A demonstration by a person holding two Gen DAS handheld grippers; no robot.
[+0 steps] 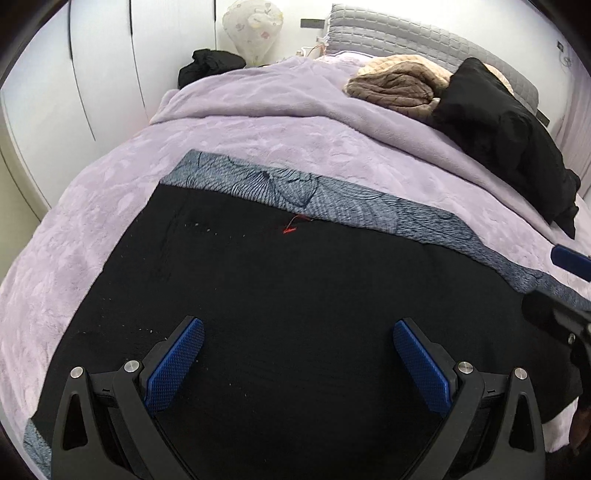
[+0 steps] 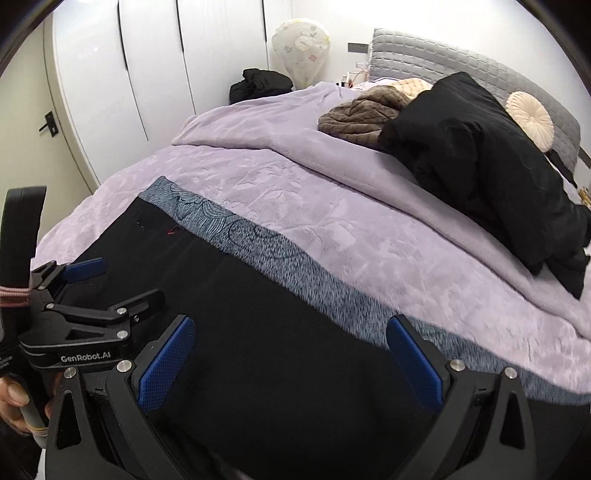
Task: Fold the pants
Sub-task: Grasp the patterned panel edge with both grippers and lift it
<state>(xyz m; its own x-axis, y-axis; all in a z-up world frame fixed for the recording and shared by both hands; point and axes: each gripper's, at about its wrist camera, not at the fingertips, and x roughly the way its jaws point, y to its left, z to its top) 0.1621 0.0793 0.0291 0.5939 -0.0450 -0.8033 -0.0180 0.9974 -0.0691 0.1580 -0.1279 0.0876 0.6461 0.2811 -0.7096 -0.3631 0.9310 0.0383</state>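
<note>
Black pants (image 1: 295,295); lilac floral-embossed bedspread (image 1: 110,206); blue-padded tongs (image 1: 297,332).

pants (image 1: 277,295) on bed (image 1: 277,140), pillows (image 1: 399,86) behind

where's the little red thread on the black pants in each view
Left wrist: the red thread lies upper centre, on the black pants by their far edge.
Right wrist: red thread at upper left, same edge.
Shared landmark: the grey patterned cloth just beyond it.

Ahead of the open fingers: lilac embossed blanket (image 1: 280,147), grey patterned cloth (image 1: 332,201) just beyond. Farther right: brown knitted garment (image 2: 358,114) touching black jacket (image 2: 491,177), round cream cushion (image 2: 530,120) on grey quilted headboard (image 1: 399,35). Far left: white wardrobe doors (image 2: 155,66).
</note>
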